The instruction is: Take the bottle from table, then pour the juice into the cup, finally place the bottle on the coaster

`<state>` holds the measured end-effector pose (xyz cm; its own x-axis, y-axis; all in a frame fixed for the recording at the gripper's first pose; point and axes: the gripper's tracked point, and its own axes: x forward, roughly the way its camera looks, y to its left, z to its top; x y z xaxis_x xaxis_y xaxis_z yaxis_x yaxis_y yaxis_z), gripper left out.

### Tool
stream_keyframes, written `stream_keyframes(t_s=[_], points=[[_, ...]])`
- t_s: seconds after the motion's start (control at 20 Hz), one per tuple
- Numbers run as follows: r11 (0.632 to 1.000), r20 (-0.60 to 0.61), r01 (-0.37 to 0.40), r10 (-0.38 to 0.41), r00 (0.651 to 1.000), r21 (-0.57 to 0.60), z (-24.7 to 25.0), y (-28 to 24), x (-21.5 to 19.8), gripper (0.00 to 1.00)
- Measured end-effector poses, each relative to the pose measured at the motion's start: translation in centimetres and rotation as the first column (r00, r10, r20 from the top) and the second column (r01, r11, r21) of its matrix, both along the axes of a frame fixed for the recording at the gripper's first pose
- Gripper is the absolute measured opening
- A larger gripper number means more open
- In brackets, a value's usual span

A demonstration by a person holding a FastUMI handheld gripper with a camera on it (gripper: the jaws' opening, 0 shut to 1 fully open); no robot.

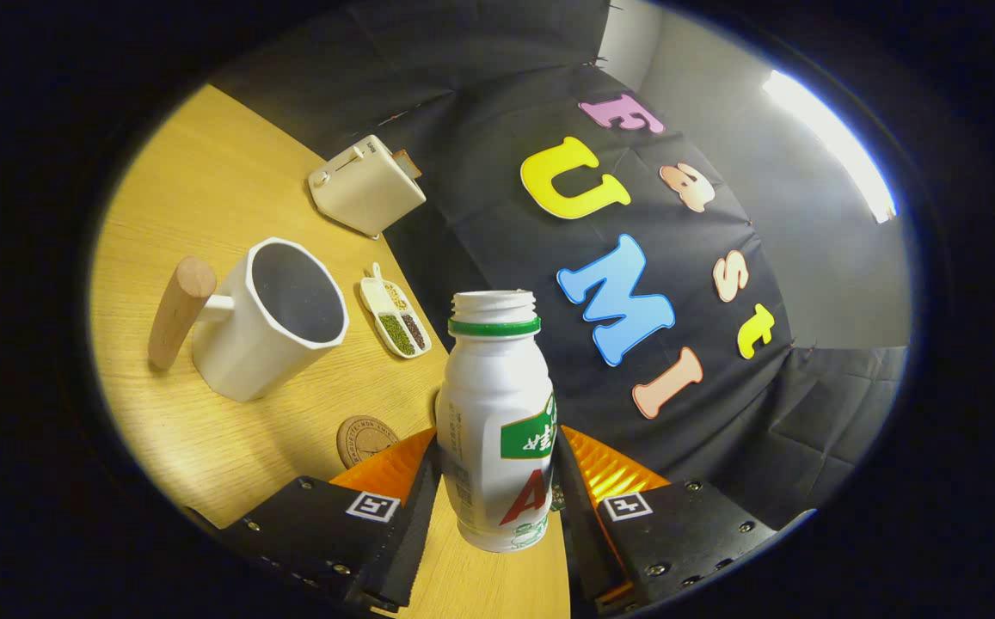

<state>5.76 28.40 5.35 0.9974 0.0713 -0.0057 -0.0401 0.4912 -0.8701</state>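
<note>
A: Status on this one?

B: Grab is done. The gripper (497,490) has its two fingers (415,507) pressed on either side of the small white plastic bottle with the green neck ring and green-red label (497,421) — gripped at the lower body, cap off, mouth open.

A: On the surface or in the air?

B: Looks lifted and tilted; the pale wooden surface (196,198) leans hard across the view, so I'd judge the bottle is off it and being carried. Can't see its base contact clearly.

A: Pour started?

B: Doesn't look like it. The white faceted cup with the wooden peg handle (269,322) stands well apart, beyond the left finger, and its inside reads dark and dry — no liquid I can make out. Bottle mouth isn't over it.

A: Coaster?

B: Round brown cork-like coaster (365,440) lies bare, just ahead of the left finger, between it and the cup.

A: Other stuff?

B: A cream toaster (366,185) at the far edge and a small white divided dish of seeds (396,318) beside the cup. Not task items.

A: So what's left?

B: Step one of three is done, I'd say. Left: bring the mouth over the cup, tip, then set the bottle on the coaster.
</note>
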Motion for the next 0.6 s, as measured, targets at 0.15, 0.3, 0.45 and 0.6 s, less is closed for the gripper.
stream_keyframes(t_s=[0.15, 0.3, 0.45, 0.6], points=[[0.997, 0.022, 0.013, -0.012, 1.0, -0.072, 0.34, -0.05, 0.48, 0.71], [0.991, 0.044, 0.02, -0.014, 0.999, -0.134, 0.22, 0.09, 0.5, 0.71], [0.985, 0.06, 0.025, -0.015, 0.998, -0.172, 0.42, 0.22, 0.43, 0.71], [0.977, 0.08, 0.032, -0.016, 0.997, -0.211, 0.78, 0.46, 0.15, 0.71]])
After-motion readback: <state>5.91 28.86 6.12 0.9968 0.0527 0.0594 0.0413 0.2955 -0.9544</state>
